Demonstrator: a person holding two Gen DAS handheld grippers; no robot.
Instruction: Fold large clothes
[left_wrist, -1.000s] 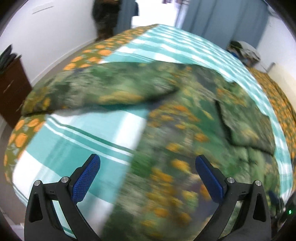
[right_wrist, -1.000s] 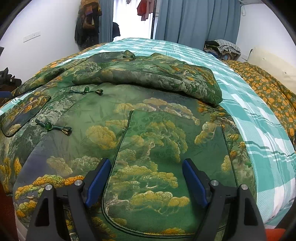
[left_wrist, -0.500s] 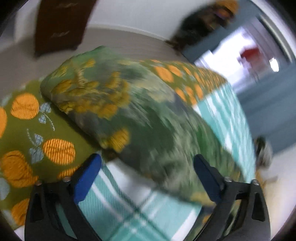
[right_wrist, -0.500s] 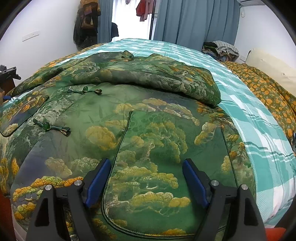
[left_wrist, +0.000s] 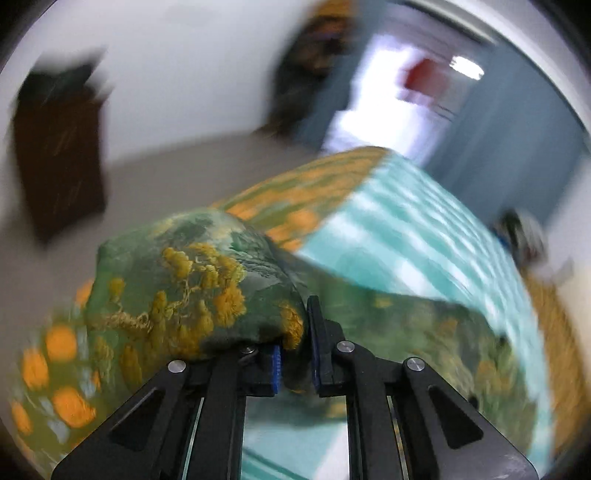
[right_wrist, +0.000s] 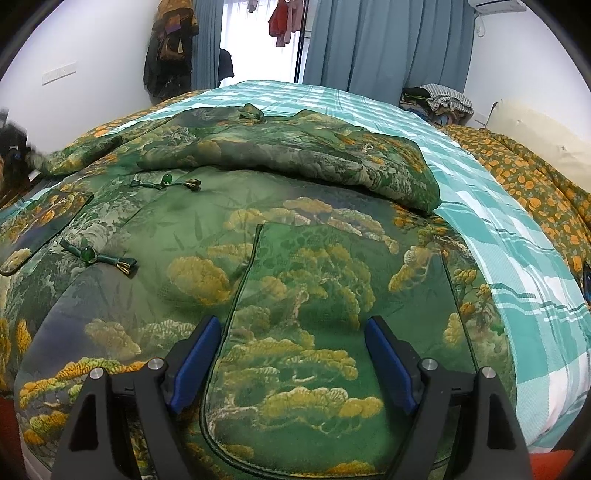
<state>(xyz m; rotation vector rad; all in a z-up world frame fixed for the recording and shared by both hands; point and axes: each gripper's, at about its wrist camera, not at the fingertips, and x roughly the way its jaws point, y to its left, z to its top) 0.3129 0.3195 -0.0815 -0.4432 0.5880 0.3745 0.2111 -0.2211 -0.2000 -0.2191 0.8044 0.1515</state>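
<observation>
A green padded jacket lies spread flat on the bed, one sleeve already folded across its chest, ready for the other. The left gripper has just been closing and now pinches what seems, through blur, the other sleeve's cuff. The right gripper hovers wide open over the jacket's hem, holding nothing.

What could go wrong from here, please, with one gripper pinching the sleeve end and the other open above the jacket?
1. The left gripper, whose jaws have just been closing, pinches only a small bunch of the sleeve; the thick fabric could slip free mid-fold.
2. The right gripper is open over the jacket, pinning nothing, so pulling the sleeve might drag the body across the bedsheet.
3. The frog buttons could snag the sleeve.
</observation>
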